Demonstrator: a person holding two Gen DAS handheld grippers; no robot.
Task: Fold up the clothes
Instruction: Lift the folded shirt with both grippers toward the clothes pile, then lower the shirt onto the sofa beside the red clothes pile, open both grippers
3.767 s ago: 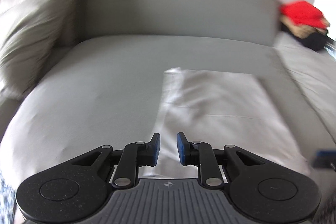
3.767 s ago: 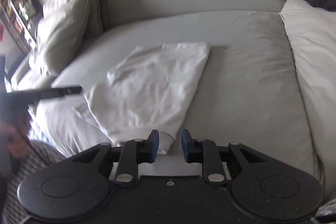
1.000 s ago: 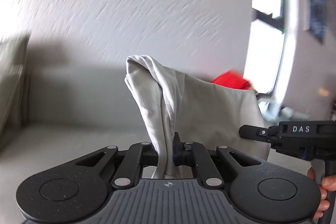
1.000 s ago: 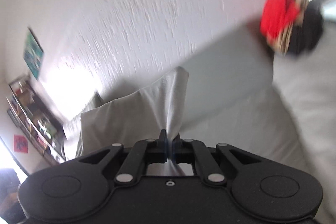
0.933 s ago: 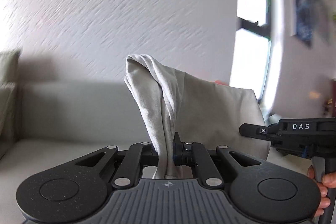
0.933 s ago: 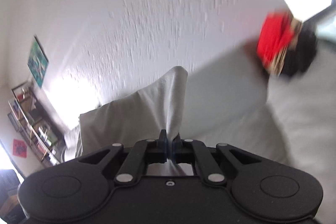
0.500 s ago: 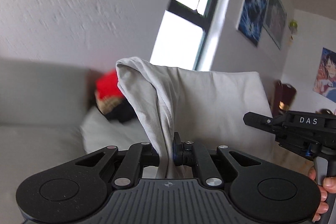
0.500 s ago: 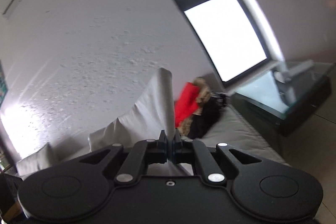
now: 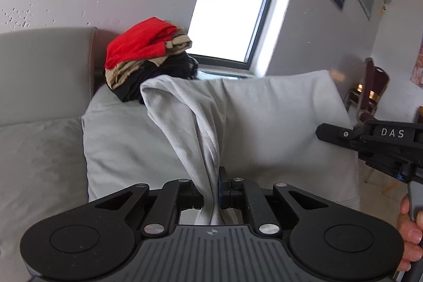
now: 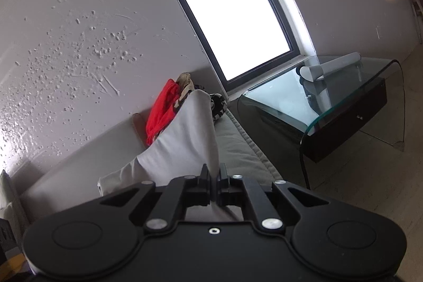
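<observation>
A folded light grey garment (image 9: pixel 264 123) hangs stretched between my two grippers above the grey sofa (image 9: pixel 39 149). My left gripper (image 9: pixel 212 189) is shut on a bunched corner of it. My right gripper (image 10: pixel 214 185) is shut on the other corner of the garment (image 10: pixel 190 139); the right tool (image 9: pixel 370 139) also shows at the right edge of the left wrist view, held by a hand (image 9: pixel 408 229). A pile of folded clothes (image 9: pixel 148 57), red on top, then tan and black, sits on the sofa's far cushion by the window; the pile (image 10: pixel 164 110) is partly hidden behind the cloth.
A glass side table (image 10: pixel 343 102) with a grey cylinder on it stands beyond the sofa's end under the window (image 10: pixel 232 17). A chair (image 9: pixel 370 89) stands at the far right wall. Bare floor (image 10: pixel 370 189) lies to the right of the sofa.
Both grippers have swung to the right with the garment held between them and sunk a little. The clothes pile, window and glass table have come into view.
</observation>
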